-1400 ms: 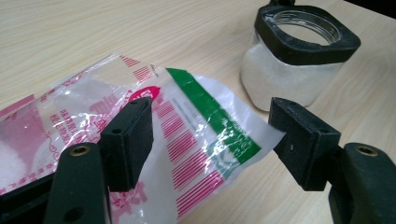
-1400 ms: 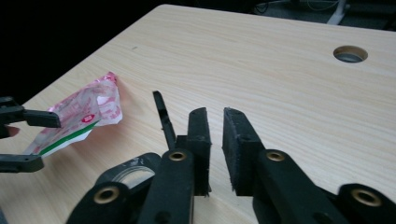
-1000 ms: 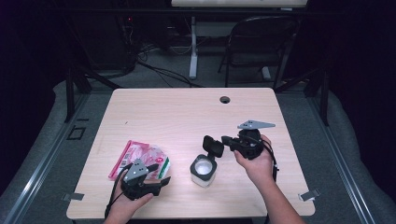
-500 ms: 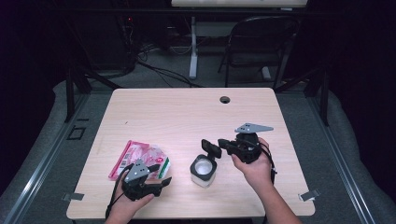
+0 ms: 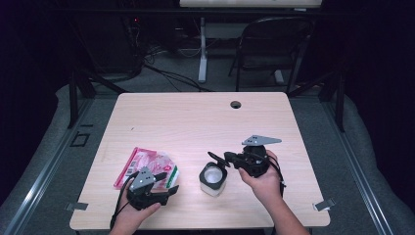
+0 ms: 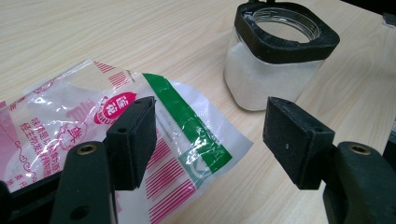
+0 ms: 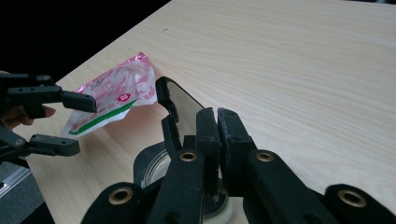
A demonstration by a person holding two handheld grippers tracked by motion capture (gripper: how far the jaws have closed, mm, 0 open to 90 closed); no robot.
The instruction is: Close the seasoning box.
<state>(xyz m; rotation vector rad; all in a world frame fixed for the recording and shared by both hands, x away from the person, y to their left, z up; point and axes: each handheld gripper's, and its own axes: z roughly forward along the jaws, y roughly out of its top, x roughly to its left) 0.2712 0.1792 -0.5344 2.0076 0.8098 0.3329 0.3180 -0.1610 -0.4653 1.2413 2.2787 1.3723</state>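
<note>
Packet (image 5: 149,165), pink and green, lies flat at the front left of the surface (image 5: 195,117), with the left claw (image 5: 165,183) spread wide just over its near corner, pinching nothing. Just right of it stands the jar (image 5: 213,178) of white powder, its flip lid (image 5: 213,159) hinged up. The right claw (image 5: 221,159), nearly pressed together with a slim gap showing, sits beside that lid.

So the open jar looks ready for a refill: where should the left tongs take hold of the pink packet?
Probably at the packet's green-striped end, coming in low from the person's side. It lies flat on the table, and that thin sealed edge sits just below the open left tongs, facing the jar.
</note>
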